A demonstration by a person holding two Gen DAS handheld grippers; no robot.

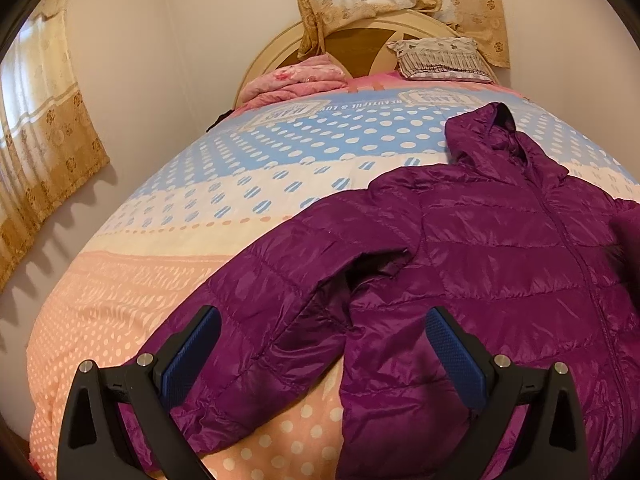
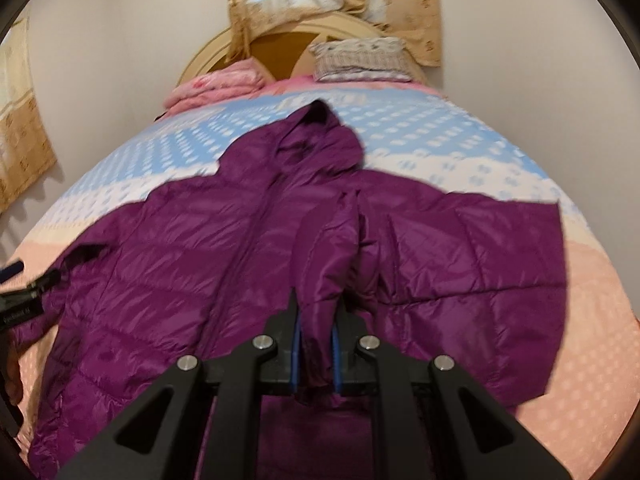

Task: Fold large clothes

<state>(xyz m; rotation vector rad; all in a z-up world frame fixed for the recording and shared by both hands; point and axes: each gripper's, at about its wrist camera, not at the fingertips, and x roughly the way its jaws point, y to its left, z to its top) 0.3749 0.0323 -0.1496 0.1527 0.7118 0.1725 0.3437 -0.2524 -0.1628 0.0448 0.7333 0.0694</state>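
A purple hooded puffer jacket (image 1: pixel 480 240) lies front up on the bed, hood toward the headboard. My left gripper (image 1: pixel 320 344) is open, hovering over the jacket's left sleeve (image 1: pixel 260 300), with blue pads on either side of it. In the right wrist view the jacket (image 2: pixel 180 280) spreads across the bed. My right gripper (image 2: pixel 316 320) is shut on a fold of the jacket's right side (image 2: pixel 324 248), lifted and pulled over the body. The left gripper (image 2: pixel 24 284) shows at the far left edge.
The bed has a quilt (image 1: pixel 200 208) with blue, cream and pink dotted bands. A folded pink blanket (image 1: pixel 300 80) and a pillow (image 1: pixel 440 60) lie by the headboard. Curtains (image 1: pixel 44 152) hang on the left wall and behind the bed.
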